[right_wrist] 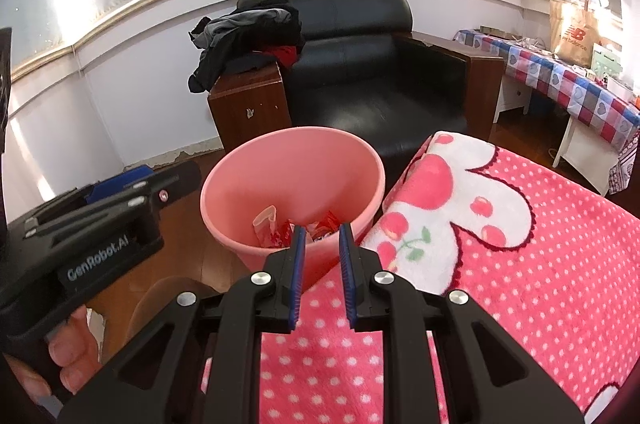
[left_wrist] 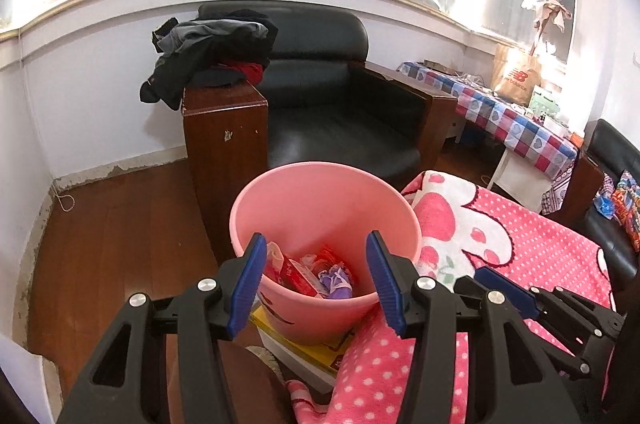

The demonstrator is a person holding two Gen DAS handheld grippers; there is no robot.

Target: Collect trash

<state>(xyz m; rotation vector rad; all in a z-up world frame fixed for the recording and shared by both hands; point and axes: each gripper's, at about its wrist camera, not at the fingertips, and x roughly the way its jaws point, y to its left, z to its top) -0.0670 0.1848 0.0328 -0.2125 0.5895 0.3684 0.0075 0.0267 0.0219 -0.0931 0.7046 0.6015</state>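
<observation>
The round pink plastic bin (left_wrist: 324, 208) half hides crumpled red and purple wrappers (left_wrist: 316, 274); left gripper (left_wrist: 316, 280) jaws wide open, right gripper (right_wrist: 322, 276) jaws slightly apart, both empty.

pink bin (left_wrist: 326, 208) | round plastic, upright, open top, just beside the blanket-covered surface's edge | trash (left_wrist: 316, 274) inside at the bottom: red wrappers, crumpled purple piece, whitish strip (right_wrist: 265, 220) leaning on inner wall | fill level low, pile sits well below the rim
</observation>
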